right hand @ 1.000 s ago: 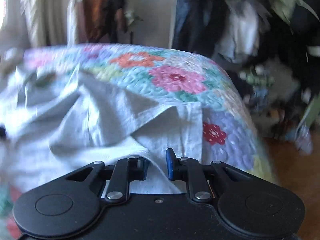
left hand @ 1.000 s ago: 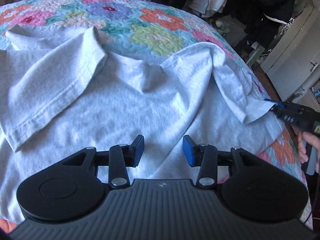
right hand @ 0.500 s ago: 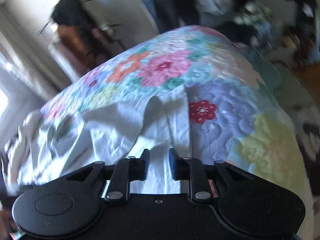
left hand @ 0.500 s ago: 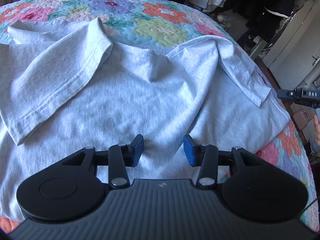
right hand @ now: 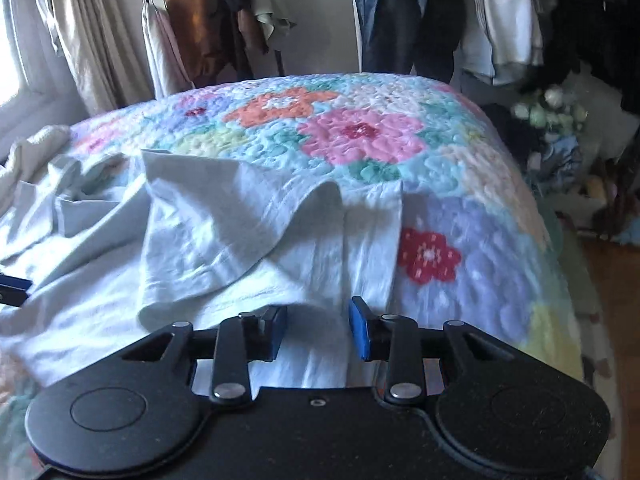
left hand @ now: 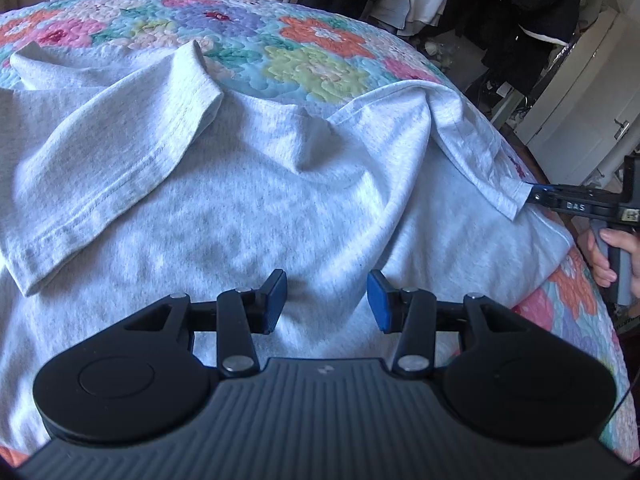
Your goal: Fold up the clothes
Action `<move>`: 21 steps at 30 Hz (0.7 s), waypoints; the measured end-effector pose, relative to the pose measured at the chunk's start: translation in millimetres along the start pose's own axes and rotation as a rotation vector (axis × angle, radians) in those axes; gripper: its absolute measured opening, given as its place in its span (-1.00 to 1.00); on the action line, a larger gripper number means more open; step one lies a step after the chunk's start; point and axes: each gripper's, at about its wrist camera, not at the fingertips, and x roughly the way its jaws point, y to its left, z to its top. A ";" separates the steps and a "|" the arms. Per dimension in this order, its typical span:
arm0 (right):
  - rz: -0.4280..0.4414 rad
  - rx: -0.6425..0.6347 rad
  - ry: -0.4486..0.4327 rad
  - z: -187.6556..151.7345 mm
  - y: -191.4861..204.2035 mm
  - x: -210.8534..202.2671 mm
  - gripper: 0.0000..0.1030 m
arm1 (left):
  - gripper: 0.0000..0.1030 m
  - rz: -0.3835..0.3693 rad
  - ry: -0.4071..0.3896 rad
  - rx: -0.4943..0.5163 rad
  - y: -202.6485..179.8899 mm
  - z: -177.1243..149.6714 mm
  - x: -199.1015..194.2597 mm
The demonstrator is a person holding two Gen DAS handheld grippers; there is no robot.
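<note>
A light grey T-shirt (left hand: 248,208) lies spread on the floral quilt (left hand: 312,64). Its left sleeve (left hand: 120,160) is folded in over the body, and its right sleeve (left hand: 472,148) is folded in too. My left gripper (left hand: 327,300) hovers open over the shirt's lower body with nothing between its pads. My right gripper (right hand: 318,328) is low over the shirt's right edge; its jaws are opening, with fabric below the gap and neither pad pressing on it. In the left wrist view the right gripper (left hand: 534,194) has its tips at the right sleeve's hem corner, with a hand (left hand: 612,248) on its handle.
The quilt's edge (right hand: 552,280) drops off to a wooden floor (right hand: 612,320) on the right. Hanging clothes (right hand: 420,8) and a curtain (right hand: 80,32) stand behind the bed. A white door (left hand: 592,92) is at the right. Bare quilt lies beyond the shirt.
My right gripper's jaws have spread apart and let the sleeve's hem lie down. It drew away from the sleeve, then came back to the hem corner. The left gripper has hardly moved.
</note>
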 end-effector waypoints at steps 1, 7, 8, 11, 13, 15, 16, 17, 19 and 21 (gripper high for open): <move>-0.003 0.004 0.001 1.4 0.5 2.0 -0.12 | -0.15 -0.001 -0.001 -0.003 0.7 -0.7 0.6; 0.161 0.102 0.052 -3.8 -7.1 2.3 0.16 | -0.15 -0.018 -0.010 -0.012 4.9 -2.9 0.7; 0.213 0.151 0.061 -5.3 -12.9 1.2 0.18 | -0.15 -0.020 -0.011 -0.015 5.4 -2.9 0.5; 0.302 0.332 0.052 -8.5 -34.9 1.3 0.10 | -0.15 -0.019 -0.015 -0.022 5.6 -3.6 0.5; 0.242 0.371 0.050 -7.3 -38.6 4.1 -0.33 | -0.15 -0.013 -0.016 -0.027 4.8 -3.3 0.8; 0.170 0.310 0.049 -2.5 -29.7 6.1 -0.57 | -0.15 -0.004 -0.014 -0.024 2.4 -2.5 1.1; 0.142 0.259 0.051 0.3 -21.8 6.9 -0.57 | -0.15 0.000 -0.014 -0.023 1.5 -2.1 1.2; 0.113 0.200 0.051 2.9 -12.7 7.3 -0.57 | -0.15 0.002 -0.013 -0.023 1.0 -1.6 1.2; 0.055 0.099 0.052 5.3 1.9 6.0 -0.60 | -0.15 0.006 -0.015 -0.021 0.1 -1.1 1.2; 0.038 0.105 0.070 8.7 6.6 2.5 -0.89 | -0.15 0.010 -0.020 -0.021 -0.5 -1.5 0.4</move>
